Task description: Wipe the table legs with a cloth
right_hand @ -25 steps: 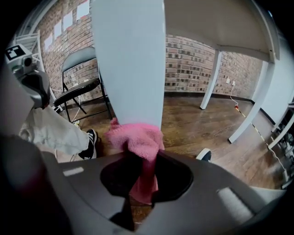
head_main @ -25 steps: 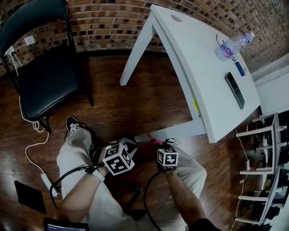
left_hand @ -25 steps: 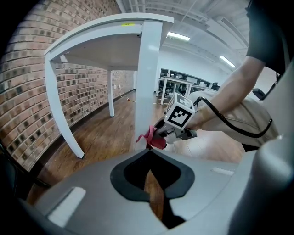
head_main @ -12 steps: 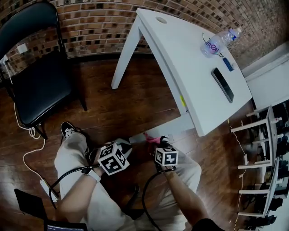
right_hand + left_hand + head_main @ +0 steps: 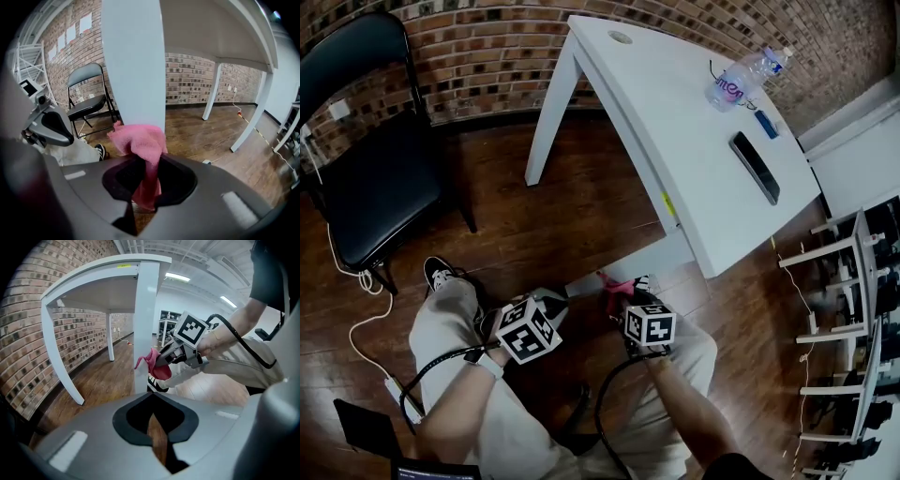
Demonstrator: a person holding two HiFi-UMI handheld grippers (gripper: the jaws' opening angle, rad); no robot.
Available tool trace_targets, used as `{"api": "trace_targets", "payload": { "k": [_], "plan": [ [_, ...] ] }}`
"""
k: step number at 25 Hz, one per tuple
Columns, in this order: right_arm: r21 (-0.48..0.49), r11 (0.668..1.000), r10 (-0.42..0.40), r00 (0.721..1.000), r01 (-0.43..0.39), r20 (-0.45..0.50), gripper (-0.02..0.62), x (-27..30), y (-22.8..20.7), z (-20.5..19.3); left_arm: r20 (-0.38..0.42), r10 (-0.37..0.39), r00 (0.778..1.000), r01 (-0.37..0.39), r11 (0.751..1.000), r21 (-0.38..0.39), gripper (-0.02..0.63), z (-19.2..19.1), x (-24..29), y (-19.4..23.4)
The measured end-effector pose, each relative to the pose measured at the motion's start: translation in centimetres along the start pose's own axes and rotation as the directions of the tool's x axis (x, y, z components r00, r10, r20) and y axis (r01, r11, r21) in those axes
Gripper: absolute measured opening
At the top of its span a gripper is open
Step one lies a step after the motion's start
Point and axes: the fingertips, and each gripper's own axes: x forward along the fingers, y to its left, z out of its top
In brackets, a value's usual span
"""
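The fingers (image 5: 211, 187) of the right gripper (image 5: 147, 187) are clenched on a pink cloth (image 5: 140, 140), which bunches up out of them and hangs down between them. The cloth sits low against the near bench leg (image 5: 133, 61), touching its white face as far as I can see. From above, the right gripper (image 5: 630, 292) points at the foot of that leg (image 5: 628, 272), with the cloth (image 5: 617, 286) a small pink bunch at its tip. The left gripper (image 5: 551, 302) is just beside the leg on the other side, close to the floor; its fingers (image 5: 93, 437) are brought together with nothing between them, only a sliver of wooden floor (image 5: 157, 437) showing. Along them you see the leg (image 5: 146, 324) upright, and the cloth (image 5: 154, 364) at its edge in the right gripper (image 5: 161, 363). Above the leg, the white bench (image 5: 694, 141) carries a water bottle (image 5: 736, 80) and a dark phone (image 5: 755, 167). A black folding chair (image 5: 366, 159) stands well away from the leg, by the brick wall (image 5: 487, 56). The person is down low, one shoe (image 5: 441, 272) planted near the leg.
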Motion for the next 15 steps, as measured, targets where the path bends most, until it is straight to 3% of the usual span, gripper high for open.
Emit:
{"api": "trace_targets", "payload": {
  "k": [15],
  "plan": [
    [0.006, 1.0, 0.008, 0.999, -0.008, 0.045, 0.055, -3.3, 0.1, 2.8, -0.009, -0.004, 1.0, 0.004, 1.0, 0.006, 0.0, -0.2, 0.0, -0.1]
  ]
}}
